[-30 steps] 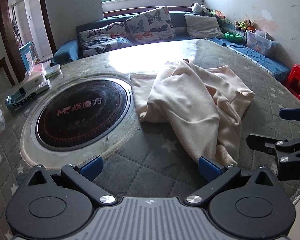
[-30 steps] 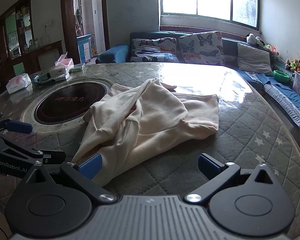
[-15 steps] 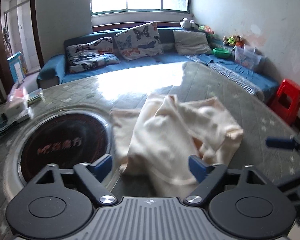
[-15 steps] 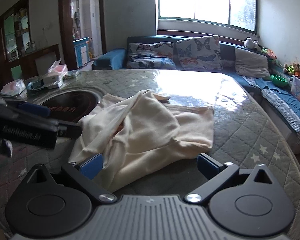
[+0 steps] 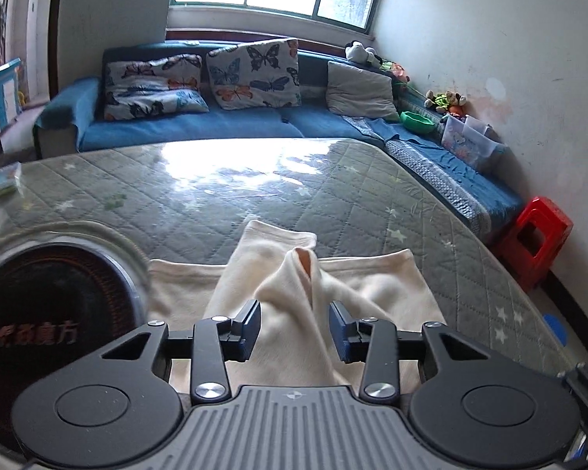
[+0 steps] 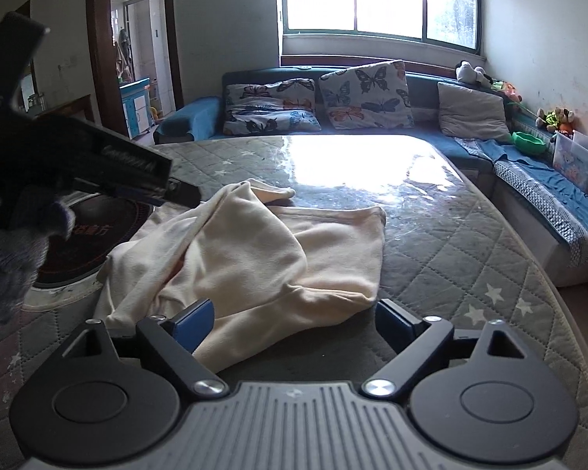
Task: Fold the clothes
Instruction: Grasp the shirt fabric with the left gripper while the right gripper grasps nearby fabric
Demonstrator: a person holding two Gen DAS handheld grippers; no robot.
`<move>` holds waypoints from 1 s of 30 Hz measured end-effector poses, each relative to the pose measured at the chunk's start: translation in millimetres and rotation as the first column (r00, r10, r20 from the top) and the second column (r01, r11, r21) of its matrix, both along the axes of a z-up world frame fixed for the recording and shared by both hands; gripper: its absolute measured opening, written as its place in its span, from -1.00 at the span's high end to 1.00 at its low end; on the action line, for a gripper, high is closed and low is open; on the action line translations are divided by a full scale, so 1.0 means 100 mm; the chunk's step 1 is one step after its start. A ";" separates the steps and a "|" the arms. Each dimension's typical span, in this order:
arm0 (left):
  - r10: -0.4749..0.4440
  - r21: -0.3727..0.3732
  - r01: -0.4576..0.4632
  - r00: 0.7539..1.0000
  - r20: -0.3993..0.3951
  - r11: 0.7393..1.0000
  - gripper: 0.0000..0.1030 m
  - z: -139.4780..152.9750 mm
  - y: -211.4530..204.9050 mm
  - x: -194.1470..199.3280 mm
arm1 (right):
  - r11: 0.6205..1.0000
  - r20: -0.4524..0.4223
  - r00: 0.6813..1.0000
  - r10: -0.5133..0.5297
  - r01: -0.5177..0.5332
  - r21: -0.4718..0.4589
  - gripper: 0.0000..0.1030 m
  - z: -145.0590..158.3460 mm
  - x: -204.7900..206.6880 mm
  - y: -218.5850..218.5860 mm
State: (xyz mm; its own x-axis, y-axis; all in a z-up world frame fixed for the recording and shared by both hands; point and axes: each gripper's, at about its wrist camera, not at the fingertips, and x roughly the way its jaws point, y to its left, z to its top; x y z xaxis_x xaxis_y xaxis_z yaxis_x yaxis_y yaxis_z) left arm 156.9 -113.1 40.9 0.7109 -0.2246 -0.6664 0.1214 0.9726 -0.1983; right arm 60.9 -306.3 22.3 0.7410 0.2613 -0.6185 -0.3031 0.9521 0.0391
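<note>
One cream garment (image 6: 254, 258) lies rumpled on your quilted table cover (image 6: 450, 243), its left edge beside the round black cooktop (image 5: 55, 313). Your left gripper (image 5: 295, 331) hangs over a raised fold, jaws apart at a middling gap; whether the pads touch cloth is hard to tell. Your right gripper (image 6: 290, 323) stands wide at the near hem.

The left gripper (image 6: 176, 192) hides part of the black ring (image 6: 98, 235), and its back end runs off the picture edge. The cloth (image 5: 294, 313) goes down behind the gripper body. The hand (image 6: 15, 258) is blurry.
</note>
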 end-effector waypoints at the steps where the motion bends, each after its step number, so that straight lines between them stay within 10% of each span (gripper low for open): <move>1: 0.001 -0.001 -0.001 1.000 -0.010 1.000 0.38 -0.03 0.00 0.04 | 1.000 -0.003 1.000 0.001 -0.001 0.003 -0.67 -0.01 0.02 -0.01; 12: -0.022 -0.010 0.022 0.999 -0.034 1.000 0.94 -0.16 0.05 0.18 | 1.000 -0.007 1.000 0.004 -0.004 0.010 -0.48 -0.02 0.24 -0.06; 30: 0.018 0.002 -0.018 1.000 -0.006 1.000 0.96 -0.11 0.36 0.10 | 0.979 -0.055 0.982 0.181 -0.174 0.109 -0.01 -0.01 1.28 0.36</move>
State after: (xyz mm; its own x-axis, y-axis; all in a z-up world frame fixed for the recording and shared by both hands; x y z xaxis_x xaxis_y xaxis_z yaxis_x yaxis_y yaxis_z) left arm 167.2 -77.4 29.6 0.7107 -0.2108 -0.6712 0.1029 0.9749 -0.1972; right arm 189.4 -270.1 21.2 0.6367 0.4500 -0.6262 -0.4603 0.8733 0.1596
